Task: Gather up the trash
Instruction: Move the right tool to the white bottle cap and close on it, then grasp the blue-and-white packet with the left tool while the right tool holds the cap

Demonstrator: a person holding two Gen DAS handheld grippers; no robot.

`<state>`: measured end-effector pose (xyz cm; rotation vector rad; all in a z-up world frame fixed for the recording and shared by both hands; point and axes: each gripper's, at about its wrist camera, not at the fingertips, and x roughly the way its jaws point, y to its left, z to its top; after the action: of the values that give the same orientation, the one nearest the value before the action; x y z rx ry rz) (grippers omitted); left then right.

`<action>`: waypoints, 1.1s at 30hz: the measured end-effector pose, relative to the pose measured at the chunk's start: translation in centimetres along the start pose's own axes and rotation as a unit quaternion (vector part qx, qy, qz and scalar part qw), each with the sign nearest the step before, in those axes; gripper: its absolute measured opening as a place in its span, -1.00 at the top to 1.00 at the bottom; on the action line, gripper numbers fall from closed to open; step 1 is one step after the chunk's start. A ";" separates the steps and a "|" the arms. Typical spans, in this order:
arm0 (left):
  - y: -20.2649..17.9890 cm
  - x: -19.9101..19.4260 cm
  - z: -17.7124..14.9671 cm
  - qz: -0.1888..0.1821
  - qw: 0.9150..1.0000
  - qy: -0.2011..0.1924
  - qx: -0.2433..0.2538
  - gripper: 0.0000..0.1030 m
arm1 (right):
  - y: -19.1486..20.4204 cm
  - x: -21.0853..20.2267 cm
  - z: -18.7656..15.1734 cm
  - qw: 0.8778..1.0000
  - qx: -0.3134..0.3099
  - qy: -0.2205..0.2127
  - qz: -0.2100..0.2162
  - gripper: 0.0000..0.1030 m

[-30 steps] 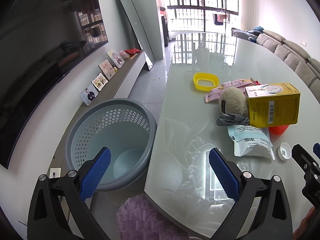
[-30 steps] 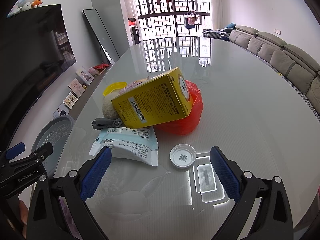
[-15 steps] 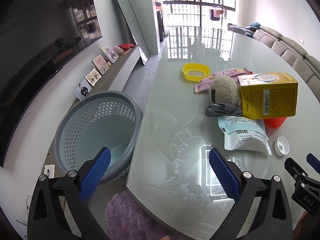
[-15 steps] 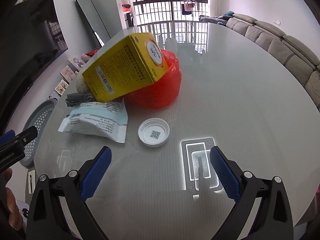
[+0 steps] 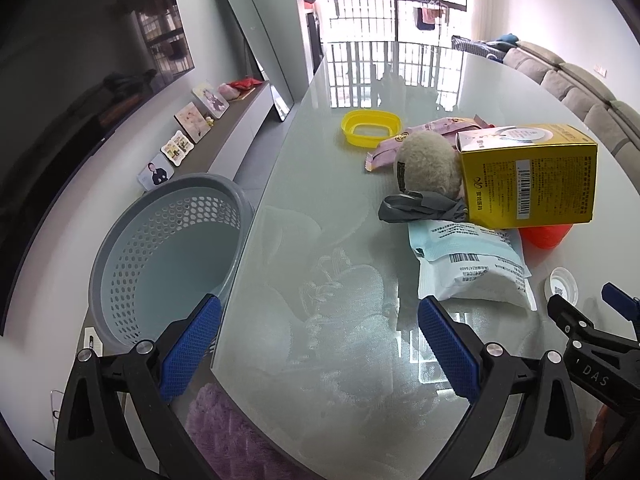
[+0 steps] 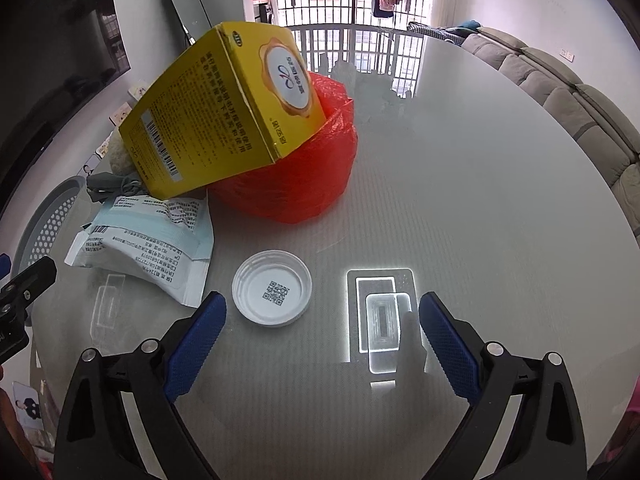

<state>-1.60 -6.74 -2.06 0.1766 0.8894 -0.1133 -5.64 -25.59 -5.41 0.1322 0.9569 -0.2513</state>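
While both claws hang wide open and hold nothing, the trash sits in one pile near the tabletop's left edge. Off that edge, on the floor: grey perforated basket, nothing visible inside. Left claw straddles the near-left tabletop edge, one finger over the basket rim, the other over the glass.

Pile, left to right in the left wrist view: yellow ring lid farthest back, pink wrapper, beige fuzzy ball with a grey rag in front, pale blue-white packet with barcode and small print too fine to read. Yellow box leans tilted on the red plastic bag; barcode on its side, Chinese text, round white logo on the end face. White cap lies inside-up, QR code printed in it, just ahead of the right claw, apart from its fingers. "DAS" reads on the right claw body in the left view.
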 end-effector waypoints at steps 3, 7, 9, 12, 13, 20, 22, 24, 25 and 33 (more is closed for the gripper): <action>-0.5 0.1 0.0 -0.002 1.000 0.001 0.000 -0.88 | 0.5 0.4 1.0 1.000 -0.010 0.000 -0.004 -0.80; -0.9 0.2 -0.1 0.003 1.000 0.004 0.003 -0.88 | 0.9 0.9 1.4 1.000 -0.015 0.006 0.000 -0.51; -0.7 0.2 -0.1 0.002 1.000 0.005 0.003 -0.88 | 0.9 1.0 1.5 1.000 -0.015 0.004 0.004 -0.47; -0.7 0.1 -0.2 -0.002 1.000 0.004 0.000 -0.88 | 1.4 0.9 1.4 1.000 -0.025 -0.003 0.015 -0.19; -0.6 0.1 -0.2 -0.003 1.000 0.003 -0.001 -0.88 | 1.7 0.8 0.9 0.999 -0.031 -0.007 0.018 -0.02; -1.2 -0.7 -0.4 -0.009 1.000 -0.004 -0.002 -0.88 | 1.0 0.2 0.7 0.998 -0.036 -0.017 0.049 0.24; -1.5 -0.9 -0.4 -0.014 1.000 -0.005 -0.004 -0.88 | 0.2 -0.3 0.7 0.998 -0.029 -0.025 0.051 0.24; -2.0 -1.1 -0.4 -0.023 1.000 -0.005 -0.007 -0.88 | -0.8 -0.9 0.8 0.998 -0.022 -0.032 0.052 0.24; -2.4 -1.2 -0.3 -0.029 1.000 -0.006 -0.009 -0.88 | -1.4 -1.0 0.8 0.998 -0.019 -0.034 0.052 0.24; -6.6 -1.0 0.5 -0.063 0.998 -0.006 -0.002 -0.88 | -5.4 -1.3 0.2 0.997 0.016 -0.039 0.061 0.24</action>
<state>-2.96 -13.28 -1.67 0.1157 0.8877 -0.2290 -7.67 -30.61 -4.27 0.2075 0.8642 -0.1582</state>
